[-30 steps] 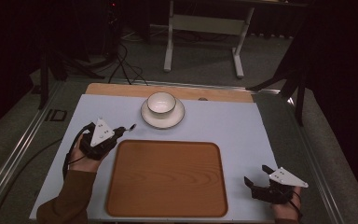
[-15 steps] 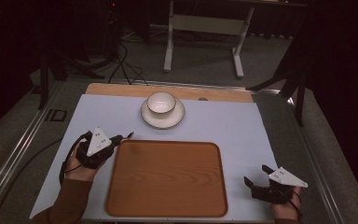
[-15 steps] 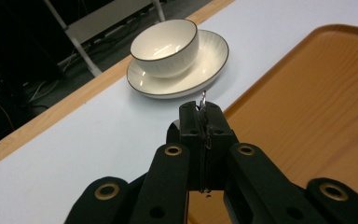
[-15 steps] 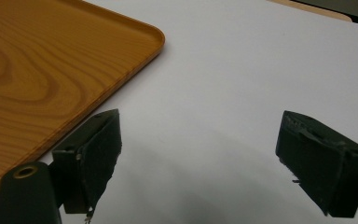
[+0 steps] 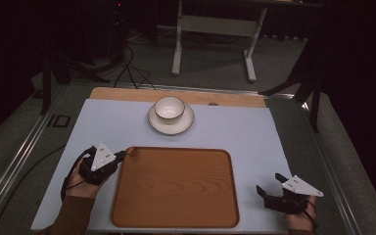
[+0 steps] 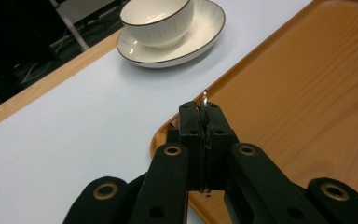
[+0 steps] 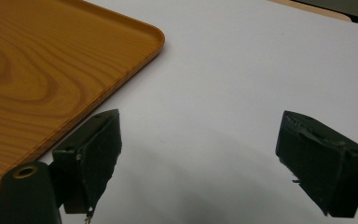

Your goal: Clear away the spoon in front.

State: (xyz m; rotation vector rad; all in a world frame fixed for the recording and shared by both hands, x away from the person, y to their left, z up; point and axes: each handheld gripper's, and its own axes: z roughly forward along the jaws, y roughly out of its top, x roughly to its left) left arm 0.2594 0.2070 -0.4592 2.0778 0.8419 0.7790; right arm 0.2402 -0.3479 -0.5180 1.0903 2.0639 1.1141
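Note:
A wooden tray [image 5: 176, 191] lies on the white mat in front of me. My left gripper [image 5: 122, 155] is at the tray's far left corner [image 6: 307, 93]. It is shut on a thin metal piece [image 6: 205, 97] that pokes out past the tips [image 6: 200, 112]; what the piece is I cannot tell. A white cup [image 5: 169, 108] stands on a white saucer [image 5: 188, 120] beyond the tray, and both the cup [image 6: 158, 23] and the saucer [image 6: 205, 28] are ahead of the left jaws. My right gripper [image 5: 270, 184] rests open on the mat, right of the tray [image 7: 37, 60], with nothing in its gap [image 7: 214, 149].
The white mat [image 5: 235, 132] covers a wooden tabletop whose far edge [image 5: 127, 93] shows. Metal rails [image 5: 24, 147] run along both sides of the table. A white stand [image 5: 215, 24] and cables lie on the floor beyond.
My left hand has drawn back toward the near side and sunk, bringing its tips to the tray's far left corner. The right hand has kept still.

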